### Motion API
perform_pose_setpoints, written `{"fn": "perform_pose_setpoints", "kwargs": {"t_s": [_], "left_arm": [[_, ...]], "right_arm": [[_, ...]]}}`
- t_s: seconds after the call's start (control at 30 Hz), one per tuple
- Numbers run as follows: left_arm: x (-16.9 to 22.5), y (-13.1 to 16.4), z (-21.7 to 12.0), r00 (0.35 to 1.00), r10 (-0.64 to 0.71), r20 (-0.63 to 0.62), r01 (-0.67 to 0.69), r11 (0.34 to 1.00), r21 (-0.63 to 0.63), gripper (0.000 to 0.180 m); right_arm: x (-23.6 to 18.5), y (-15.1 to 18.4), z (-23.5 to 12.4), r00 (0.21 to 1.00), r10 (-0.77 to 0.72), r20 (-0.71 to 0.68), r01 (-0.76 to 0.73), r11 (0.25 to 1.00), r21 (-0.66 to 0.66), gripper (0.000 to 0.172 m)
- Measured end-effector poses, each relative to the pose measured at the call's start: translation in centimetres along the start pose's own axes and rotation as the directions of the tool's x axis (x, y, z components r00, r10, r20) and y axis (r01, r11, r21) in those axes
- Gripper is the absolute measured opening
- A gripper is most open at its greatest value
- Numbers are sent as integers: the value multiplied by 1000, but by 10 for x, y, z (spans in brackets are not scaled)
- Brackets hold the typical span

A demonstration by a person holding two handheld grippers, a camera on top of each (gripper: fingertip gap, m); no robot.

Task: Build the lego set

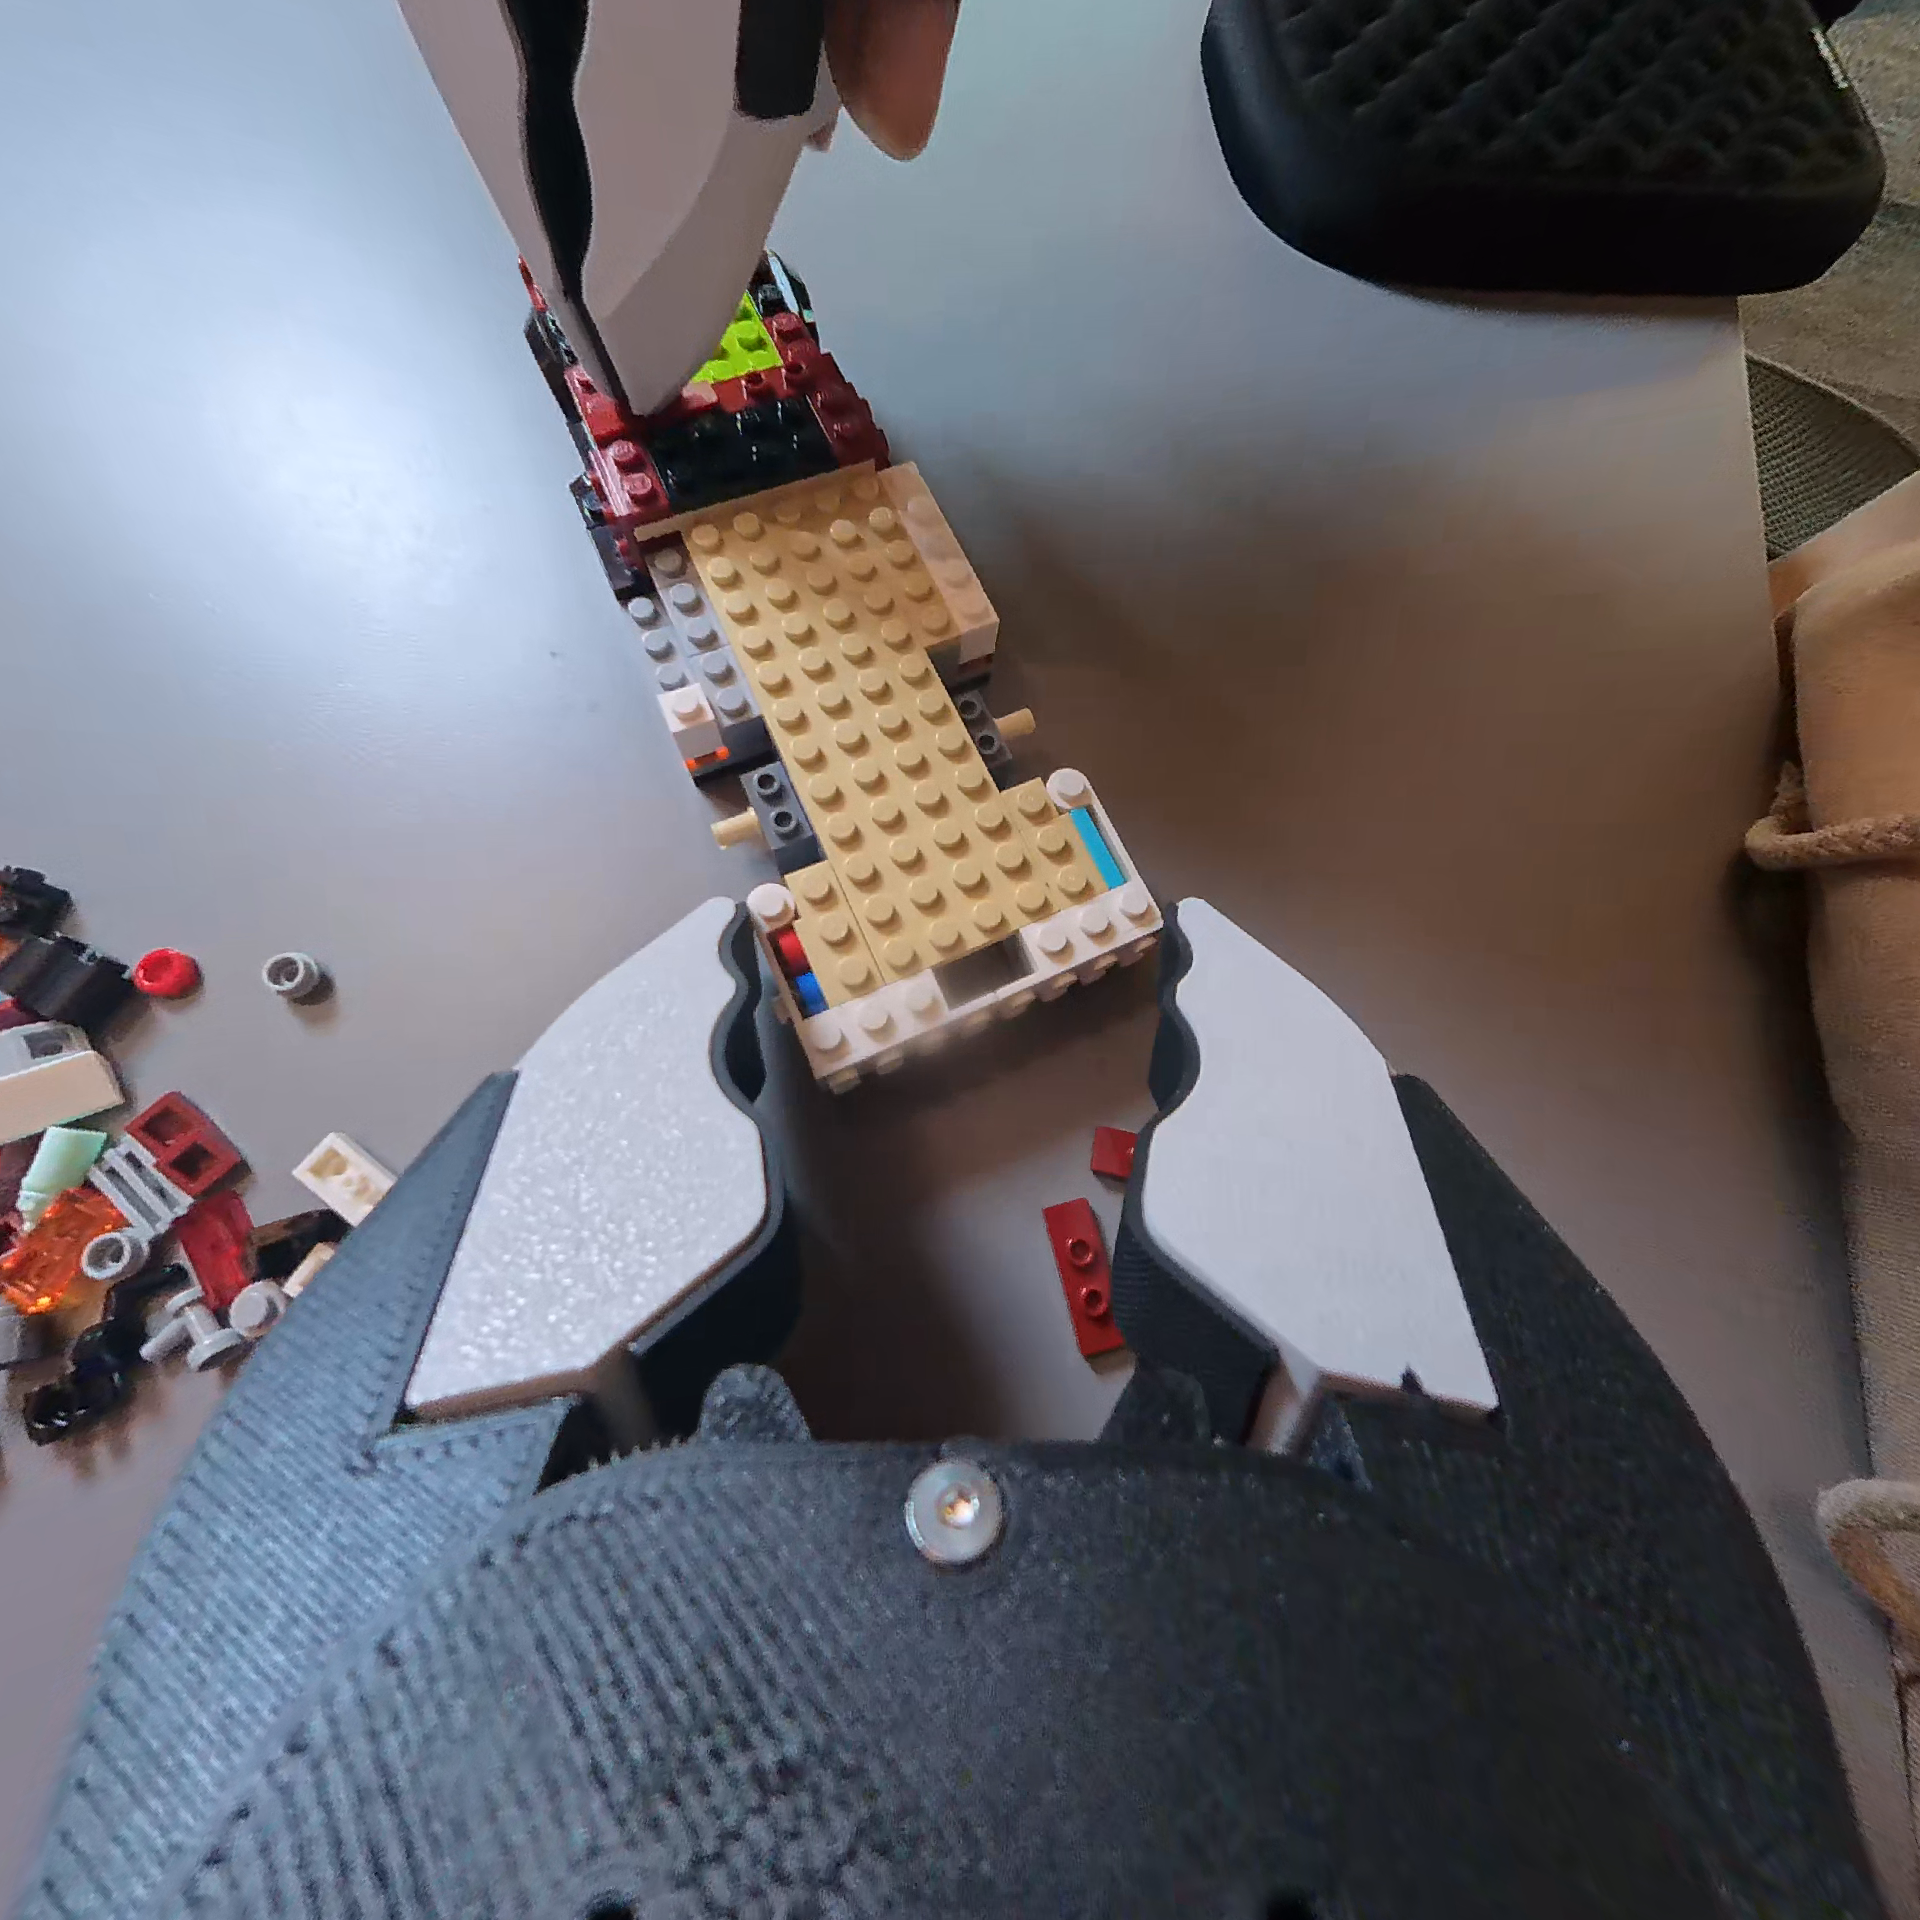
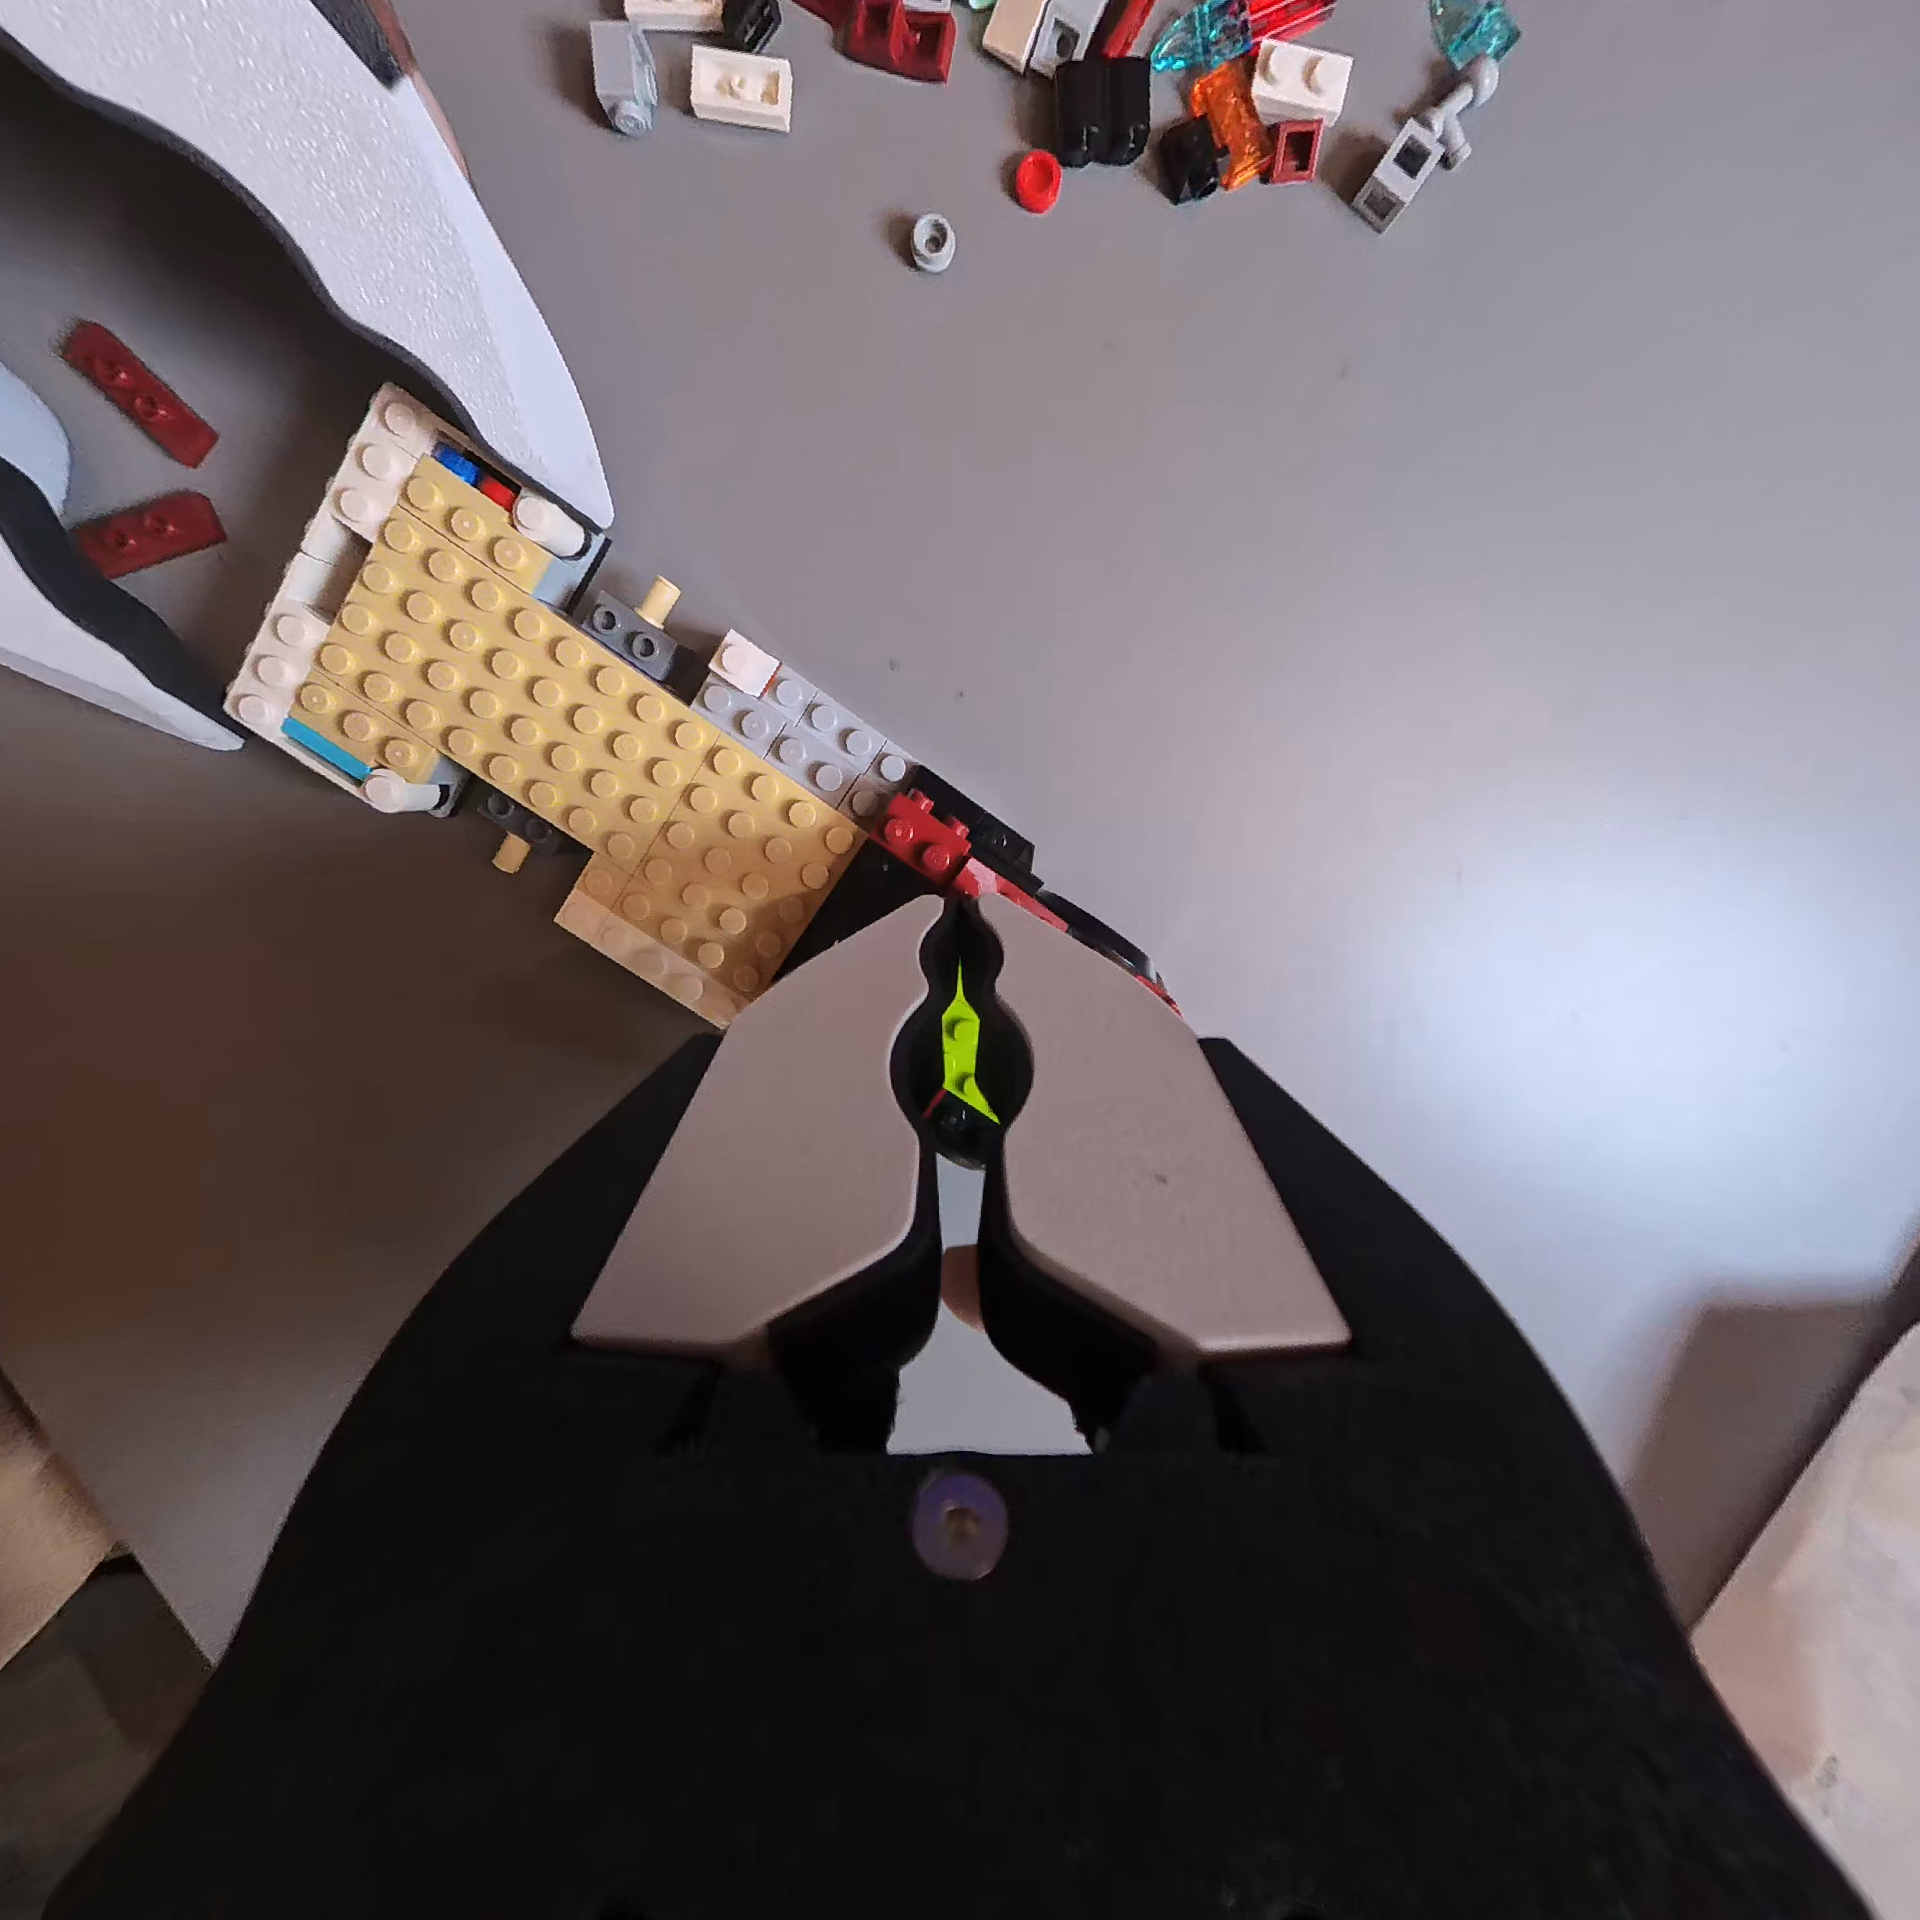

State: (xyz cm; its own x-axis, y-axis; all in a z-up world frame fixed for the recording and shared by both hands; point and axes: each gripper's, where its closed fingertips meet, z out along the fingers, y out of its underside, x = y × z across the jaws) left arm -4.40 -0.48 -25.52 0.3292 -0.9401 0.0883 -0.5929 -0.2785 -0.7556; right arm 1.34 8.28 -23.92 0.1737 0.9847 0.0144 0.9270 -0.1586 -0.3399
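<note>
A long brick model with a tan studded deck lies on the grey table. It has a white near end and a dark red, black and lime far end. My left gripper straddles the white end with both pads against its sides, shut on it. The right wrist view shows its fingers at that same end of the model. My right gripper is shut, with its tips down on the dark red bricks at the far end. A lime brick shows below, between its fingers. The right gripper also shows in the left wrist view.
A pile of loose bricks lies left of my left gripper and shows in the right wrist view. Two dark red plates lie between the left fingers. A black mesh seat and beige fabric lie beyond the table's right edge. Left tips to right tips: about 11 cm.
</note>
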Motion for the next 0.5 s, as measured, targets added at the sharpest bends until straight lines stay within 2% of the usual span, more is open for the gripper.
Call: {"fn": "perform_pose_setpoints", "kwargs": {"t_s": [0.23, 0.5], "left_arm": [[0, 0, 0, 1000, 6, -7, -6, 1000, -1, 74], [0, 0, 0, 1000, 11, -18, -11, 1000, -2, 74]], "right_arm": [[0, 0, 1, 996, -80, 34, 84, 991, -107, 0], [0, -1, 2, 979, -192, 71, 199, 973, -115, 0]]}}
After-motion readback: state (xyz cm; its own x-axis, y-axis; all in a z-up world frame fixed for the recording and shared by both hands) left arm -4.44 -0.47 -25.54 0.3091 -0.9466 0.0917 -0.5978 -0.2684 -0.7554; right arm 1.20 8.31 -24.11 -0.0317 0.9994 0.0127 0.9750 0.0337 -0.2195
